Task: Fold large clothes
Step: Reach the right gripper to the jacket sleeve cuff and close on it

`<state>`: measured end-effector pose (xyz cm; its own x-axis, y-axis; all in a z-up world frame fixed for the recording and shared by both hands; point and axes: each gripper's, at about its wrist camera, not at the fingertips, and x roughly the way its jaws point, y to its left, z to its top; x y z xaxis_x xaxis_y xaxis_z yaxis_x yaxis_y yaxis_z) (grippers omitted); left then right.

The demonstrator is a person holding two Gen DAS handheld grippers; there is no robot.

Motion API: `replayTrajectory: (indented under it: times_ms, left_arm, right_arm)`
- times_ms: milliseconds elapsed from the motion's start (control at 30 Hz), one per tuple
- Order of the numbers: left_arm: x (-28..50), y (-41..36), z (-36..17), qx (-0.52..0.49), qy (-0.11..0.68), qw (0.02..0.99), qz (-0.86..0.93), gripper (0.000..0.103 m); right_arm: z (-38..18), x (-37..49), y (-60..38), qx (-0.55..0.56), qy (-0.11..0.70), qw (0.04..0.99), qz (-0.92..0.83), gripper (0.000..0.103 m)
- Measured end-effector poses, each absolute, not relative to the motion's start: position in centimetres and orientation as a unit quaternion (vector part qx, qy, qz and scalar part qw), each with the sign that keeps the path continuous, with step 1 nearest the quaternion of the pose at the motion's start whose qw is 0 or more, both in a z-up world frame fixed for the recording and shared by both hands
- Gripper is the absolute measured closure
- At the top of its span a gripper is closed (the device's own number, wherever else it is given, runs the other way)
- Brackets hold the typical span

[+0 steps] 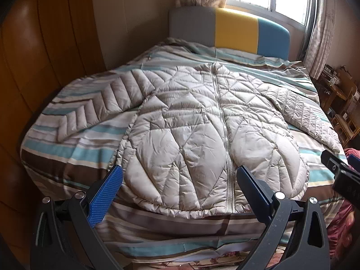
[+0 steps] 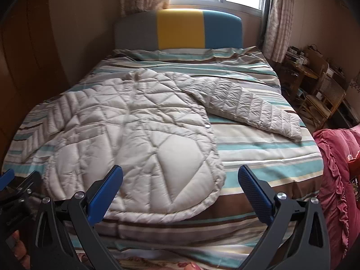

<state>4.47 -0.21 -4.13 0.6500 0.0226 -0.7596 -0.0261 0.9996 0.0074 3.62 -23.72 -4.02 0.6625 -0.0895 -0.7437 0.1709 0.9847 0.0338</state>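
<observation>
Left wrist view: left hand-held gripper (image 1: 178, 175) spread wide, holding nothing, hovering at the near hem of the quilted jacket (image 1: 202, 135). Jacket flat on the striped bed (image 1: 67, 153), zipper — its long axis — running straight away toward the headboard (image 1: 234, 29).

Right wrist view: right hand-held gripper (image 2: 180, 175) likewise apart and bare, jacket (image 2: 135, 135) lying ahead and leftward, right sleeve (image 2: 254, 110) reaching far right. Likely nearer that sleeve — left one nearer the hem centre.

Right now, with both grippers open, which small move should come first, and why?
Probably bring the right gripper to the right sleeve and fold it over the jacket: the jacket lies flat and zipped, sleeves spread, nothing held yet.
</observation>
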Motion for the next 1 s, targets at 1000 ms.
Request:
replayTrajectory:
  times_ms: [1000]
  left_arm:
    - [19.0,1.4,-14.3,0.032,0.467,0.88,0.077,0.003]
  right_arm:
    - [-12.6,13.3,-38.8,0.108,0.464,0.848,-0.232,0.002]
